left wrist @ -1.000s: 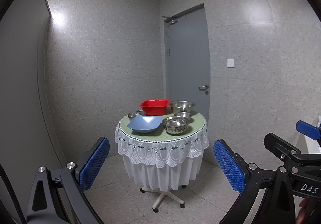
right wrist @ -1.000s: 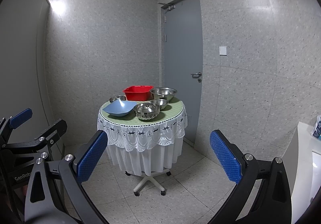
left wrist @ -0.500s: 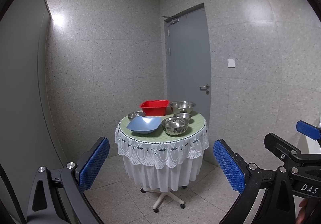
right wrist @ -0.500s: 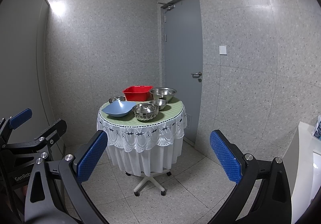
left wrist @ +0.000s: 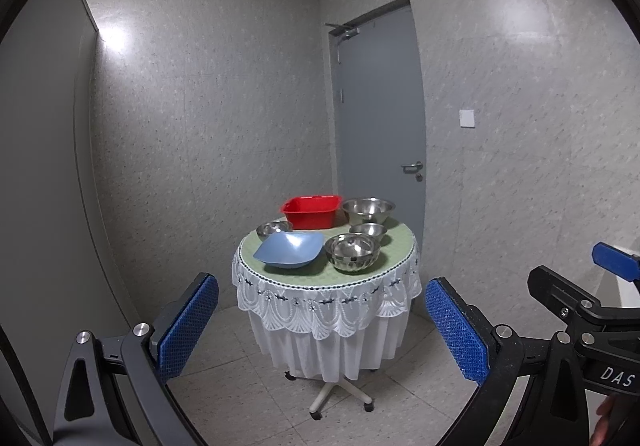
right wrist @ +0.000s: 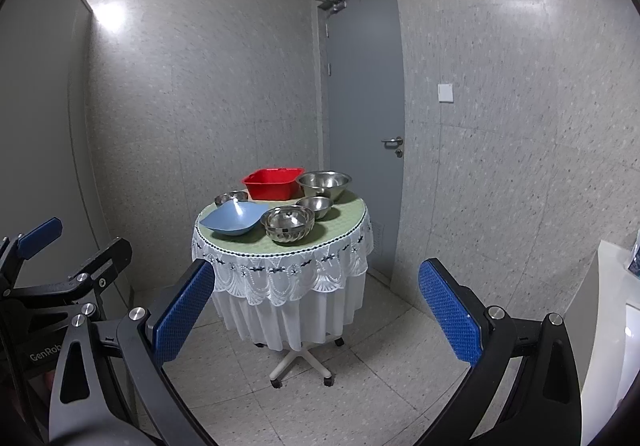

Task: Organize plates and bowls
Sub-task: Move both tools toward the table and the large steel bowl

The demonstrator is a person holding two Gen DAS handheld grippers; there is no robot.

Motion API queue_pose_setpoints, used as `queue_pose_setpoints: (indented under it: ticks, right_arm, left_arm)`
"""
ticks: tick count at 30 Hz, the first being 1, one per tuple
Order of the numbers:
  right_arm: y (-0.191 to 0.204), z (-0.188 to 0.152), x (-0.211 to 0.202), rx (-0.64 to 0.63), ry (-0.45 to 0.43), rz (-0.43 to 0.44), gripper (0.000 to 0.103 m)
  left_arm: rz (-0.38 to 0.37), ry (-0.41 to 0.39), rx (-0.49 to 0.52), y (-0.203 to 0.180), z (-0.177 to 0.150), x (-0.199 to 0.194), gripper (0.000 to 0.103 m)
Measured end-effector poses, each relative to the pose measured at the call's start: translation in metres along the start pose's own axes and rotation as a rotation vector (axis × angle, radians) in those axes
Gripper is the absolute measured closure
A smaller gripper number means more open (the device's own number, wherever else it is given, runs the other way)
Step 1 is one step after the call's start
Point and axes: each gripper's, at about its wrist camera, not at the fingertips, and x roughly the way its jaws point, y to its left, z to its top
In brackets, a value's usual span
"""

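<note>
A small round table [left wrist: 396, 246] [right wrist: 344, 212] with a green top and a white lace skirt stands some way ahead. On it are a red plastic tub [left wrist: 311, 211] [right wrist: 273, 183], a blue square plate [left wrist: 289, 249] [right wrist: 234, 218], a fluted steel bowl [left wrist: 352, 252] [right wrist: 288, 224], a large steel bowl [left wrist: 368, 209] [right wrist: 324, 184], a small steel bowl [left wrist: 368, 232] [right wrist: 315, 206] and another small steel bowl [left wrist: 273, 229] [right wrist: 231, 198]. My left gripper [left wrist: 322, 330] is open and empty. My right gripper [right wrist: 316, 320] is open and empty. Both are well short of the table.
A grey door [left wrist: 380, 134] [right wrist: 362, 118] is behind the table on the right. Speckled walls close the corner. The table stands on a wheeled base [left wrist: 340, 394] [right wrist: 300, 362] on a tiled floor. A white counter edge [right wrist: 612, 318] is at the far right.
Both views have drawn slightly closer to the table. The grippers stay open and the dishes have not moved.
</note>
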Motion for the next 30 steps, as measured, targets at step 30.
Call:
queue_pose_setpoints:
  ticks: [30]
  right_arm:
    - [0.106,0.086,0.209,0.054,0.043,-0.105,0.000]
  left_arm:
    - [-0.124,0.028,0.022,0.168,0.098,0.295,0.001]
